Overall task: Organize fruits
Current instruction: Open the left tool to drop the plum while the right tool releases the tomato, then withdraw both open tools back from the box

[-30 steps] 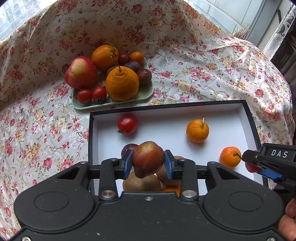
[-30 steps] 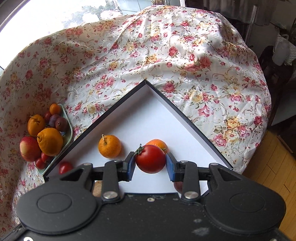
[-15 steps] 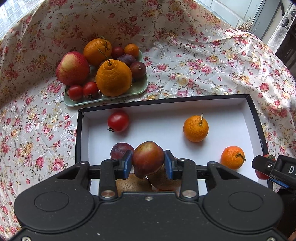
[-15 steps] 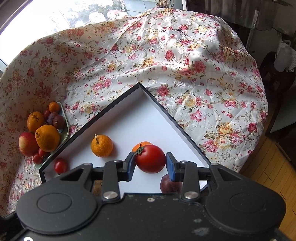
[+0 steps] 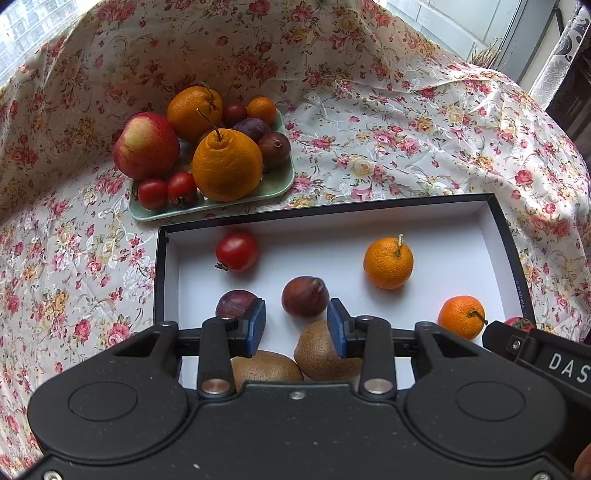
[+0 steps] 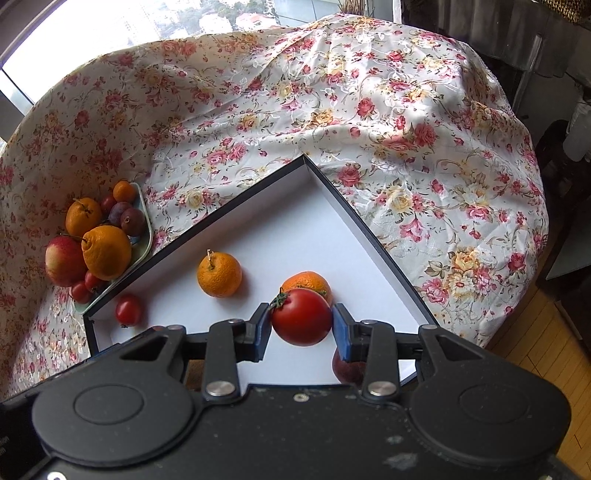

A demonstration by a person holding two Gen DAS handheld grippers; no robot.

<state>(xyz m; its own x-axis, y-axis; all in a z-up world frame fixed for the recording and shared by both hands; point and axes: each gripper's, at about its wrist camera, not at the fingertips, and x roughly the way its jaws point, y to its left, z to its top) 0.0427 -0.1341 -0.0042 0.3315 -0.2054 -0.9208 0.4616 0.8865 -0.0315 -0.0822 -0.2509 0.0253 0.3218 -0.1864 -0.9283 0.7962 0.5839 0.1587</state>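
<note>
Two grippers hang over your box (image 5: 517,266): left gripper (image 5: 297,325) stands parted and empty, its plum (image 5: 305,296) lying loose just beyond the pads, while right gripper (image 6: 301,330) is easing apart around the tomato (image 6: 301,316) near the right wall.

A floral tablecloth (image 6: 369,122), cream with pink roses, is draped over the table and lit brightly from behind. Daylight is let in through a window (image 6: 110,33) at eleven o'clock in the right wrist view. Wooden flooring (image 6: 546,354) is seen at four o'clock. A patterned curtain (image 5: 565,48) is caught at two o'clock in the left wrist view.
</note>
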